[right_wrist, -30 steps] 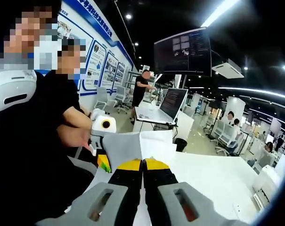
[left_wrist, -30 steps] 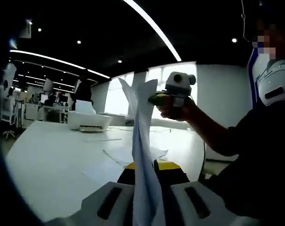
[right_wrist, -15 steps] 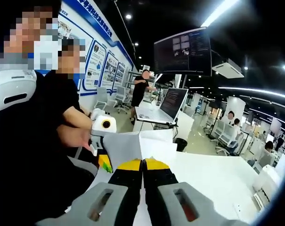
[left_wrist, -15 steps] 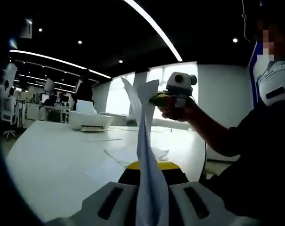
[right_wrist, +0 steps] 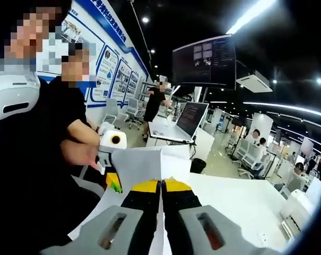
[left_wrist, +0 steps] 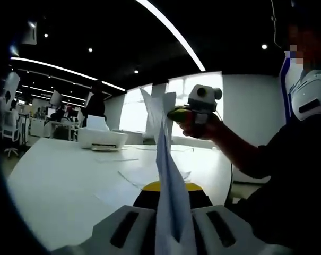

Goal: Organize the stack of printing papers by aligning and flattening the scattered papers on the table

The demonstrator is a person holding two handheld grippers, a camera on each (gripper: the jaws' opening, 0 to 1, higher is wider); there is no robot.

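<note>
- In the left gripper view, the left gripper (left_wrist: pixel 172 194) is rising from 6 o'clock with its jaws pressed together on the papers (left_wrist: pixel 168 175), which are standing edge-on between the yellow tips and reaching up toward the middle of the view.
- In the right gripper view, the right gripper (right_wrist: pixel 161 187) is likewise coming up from 6 o'clock, its jaws closed to a thin slit on the same papers, whose broad face is spreading out past the tips toward 11 o'clock.
- The papers are being held up in the air between the two grippers, above the white table (left_wrist: pixel 59 186).
- In the left gripper view, the right gripper is appearing at about 1 o'clock from the centre, gripped by the person's right hand (left_wrist: pixel 200 125), with the forearm running down toward 4 o'clock.
- In the right gripper view, the left gripper is showing at about 9 o'clock from the centre, held by the person's left hand (right_wrist: pixel 80 154), with the arm bending back toward the dark-clothed body at the view's 8 o'clock.
- A few loose sheets (left_wrist: pixel 129 178) are lying flat on the table beyond the left gripper, and a white printer (left_wrist: pixel 101 137) is sitting farther off at about 10 o'clock.
- A dark hanging screen (right_wrist: pixel 204 60) is showing at 12 o'clock in the right gripper view.
</note>
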